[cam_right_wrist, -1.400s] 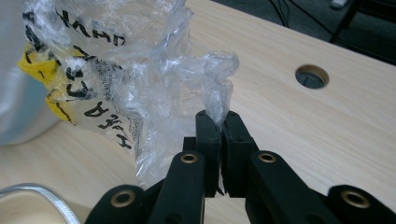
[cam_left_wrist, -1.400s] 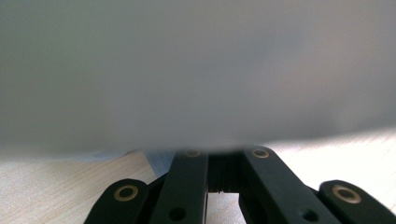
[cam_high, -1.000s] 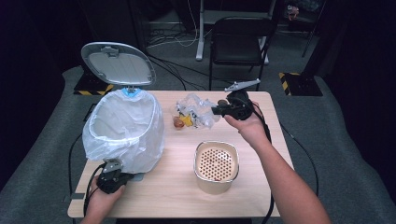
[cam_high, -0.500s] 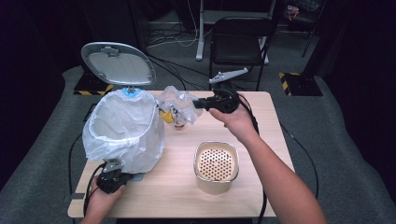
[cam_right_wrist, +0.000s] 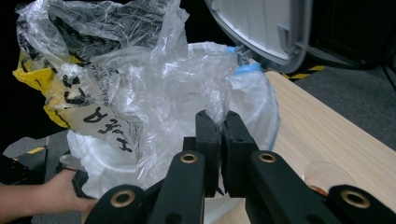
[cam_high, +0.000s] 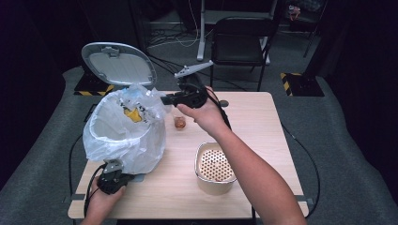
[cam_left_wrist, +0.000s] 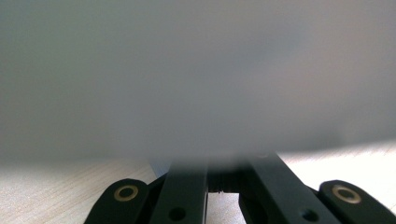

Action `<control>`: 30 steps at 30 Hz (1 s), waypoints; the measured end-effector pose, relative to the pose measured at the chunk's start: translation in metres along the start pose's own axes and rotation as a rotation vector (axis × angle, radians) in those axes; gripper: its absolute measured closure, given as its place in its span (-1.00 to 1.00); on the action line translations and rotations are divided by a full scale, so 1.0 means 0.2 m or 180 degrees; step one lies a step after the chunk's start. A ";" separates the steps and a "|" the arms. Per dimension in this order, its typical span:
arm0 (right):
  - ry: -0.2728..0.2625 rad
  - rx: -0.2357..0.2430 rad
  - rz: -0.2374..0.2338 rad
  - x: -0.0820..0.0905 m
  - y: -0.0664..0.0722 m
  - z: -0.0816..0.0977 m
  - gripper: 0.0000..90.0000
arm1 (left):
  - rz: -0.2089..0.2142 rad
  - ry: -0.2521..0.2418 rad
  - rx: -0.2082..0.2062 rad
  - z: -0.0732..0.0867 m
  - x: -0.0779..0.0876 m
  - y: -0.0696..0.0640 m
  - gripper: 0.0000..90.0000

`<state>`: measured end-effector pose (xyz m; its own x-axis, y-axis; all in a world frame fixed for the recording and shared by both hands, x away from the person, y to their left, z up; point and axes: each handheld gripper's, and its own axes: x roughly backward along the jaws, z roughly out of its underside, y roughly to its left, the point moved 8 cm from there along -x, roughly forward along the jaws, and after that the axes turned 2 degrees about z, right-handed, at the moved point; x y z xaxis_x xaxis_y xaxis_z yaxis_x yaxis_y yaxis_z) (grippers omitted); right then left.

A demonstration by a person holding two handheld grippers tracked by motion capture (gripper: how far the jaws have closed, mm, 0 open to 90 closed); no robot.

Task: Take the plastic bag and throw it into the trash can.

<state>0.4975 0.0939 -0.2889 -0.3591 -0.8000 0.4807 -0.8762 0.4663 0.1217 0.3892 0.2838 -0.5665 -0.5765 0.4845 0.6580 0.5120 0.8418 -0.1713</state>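
Crinkled clear plastic wrapper [cam_right_wrist: 116, 93] is pinched in the right claw [cam_right_wrist: 219, 122], just over the lined bin [cam_high: 123, 140]. The left claw [cam_high: 114, 177] grips the bin liner's lower edge at the bench [cam_high: 263, 122]; a small glass [cam_high: 179, 122] stands just below the right claw.

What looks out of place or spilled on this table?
Little stands out. A small glass cup with brownish contents sits alone mid-table beside the bag-lined bin. The right claw dangles crumpled plastic packaging over the bin.

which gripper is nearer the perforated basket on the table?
Right, by a small margin. The right gripper is above the table beyond the perforated basket, holding a crumpled plastic wrapper over the lined bin. The left gripper sits at the bin's base, farther left.
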 end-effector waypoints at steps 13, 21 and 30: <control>0.0022 -0.0050 -0.0047 -0.24 0.07 -0.03 0.94 | -0.0012 -0.0001 0.0007 0.00 0.00 0.00 1.00; 0.0076 0.0006 -0.0017 -0.37 0.12 -0.02 0.90 | -0.0017 0.0010 -0.0007 0.00 0.00 0.00 1.00; -0.0018 0.0038 0.0155 -0.32 0.11 -0.02 0.23 | 0.0012 -0.0037 0.0033 0.00 0.00 0.00 1.00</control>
<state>0.5034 0.1565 -0.3136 -0.4031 -0.7786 0.4810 -0.8615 0.5002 0.0877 0.3899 0.2830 -0.5664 -0.5819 0.4903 0.6489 0.5075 0.8423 -0.1814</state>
